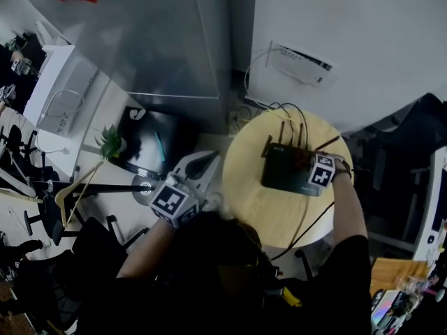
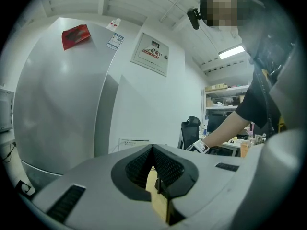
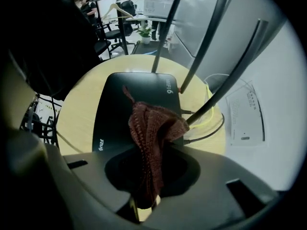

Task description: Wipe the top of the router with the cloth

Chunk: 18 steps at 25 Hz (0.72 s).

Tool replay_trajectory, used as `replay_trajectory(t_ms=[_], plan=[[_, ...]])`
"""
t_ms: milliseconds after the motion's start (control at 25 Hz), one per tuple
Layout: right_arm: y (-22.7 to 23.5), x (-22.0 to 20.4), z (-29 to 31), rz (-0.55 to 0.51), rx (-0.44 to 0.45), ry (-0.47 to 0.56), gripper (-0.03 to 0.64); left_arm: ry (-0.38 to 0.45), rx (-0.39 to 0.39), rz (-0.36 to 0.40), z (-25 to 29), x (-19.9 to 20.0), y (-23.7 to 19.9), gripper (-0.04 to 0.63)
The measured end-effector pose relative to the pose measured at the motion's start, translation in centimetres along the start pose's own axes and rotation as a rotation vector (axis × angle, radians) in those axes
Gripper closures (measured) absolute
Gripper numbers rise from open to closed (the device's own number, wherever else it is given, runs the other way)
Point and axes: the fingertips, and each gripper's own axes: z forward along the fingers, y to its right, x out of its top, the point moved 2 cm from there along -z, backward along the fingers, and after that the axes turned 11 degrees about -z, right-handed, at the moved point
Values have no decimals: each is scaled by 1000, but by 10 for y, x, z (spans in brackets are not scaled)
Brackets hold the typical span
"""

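A black router (image 1: 283,167) with three upright antennas lies on the round wooden table (image 1: 265,211). My right gripper (image 1: 316,174) hovers over the router's right end, shut on a reddish-brown knitted cloth (image 3: 154,128). In the right gripper view the cloth bunches out of the right gripper (image 3: 147,178) and rests on the router (image 3: 122,107) near the antenna bases. My left gripper (image 1: 201,166) is held off the table's left edge. Seen from its own camera, the left gripper (image 2: 154,153) has its jaws shut with nothing between them, facing the wall.
Cables (image 3: 211,123) run from the router's back across the table (image 3: 79,104) and down its edge. A tall grey fridge (image 1: 140,33) and a white wall box (image 1: 302,63) stand behind. A small plant (image 1: 110,142), a wooden hanger (image 1: 77,194) and chairs crowd the floor at left.
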Motion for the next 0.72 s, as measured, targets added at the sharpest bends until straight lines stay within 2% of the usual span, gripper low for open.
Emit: replay_trajectory(t_ms=[360,480,720], plan=[[-59,14,-9,-3,63,31,551,-18,-57,-1,7,-2,9,597],[-81,18,-4,14,115,42,551,-16,-80,-8,11,0,13,597],[-98,23,-10,64,110,74,551,-13,-127,3,16,1,21,597]])
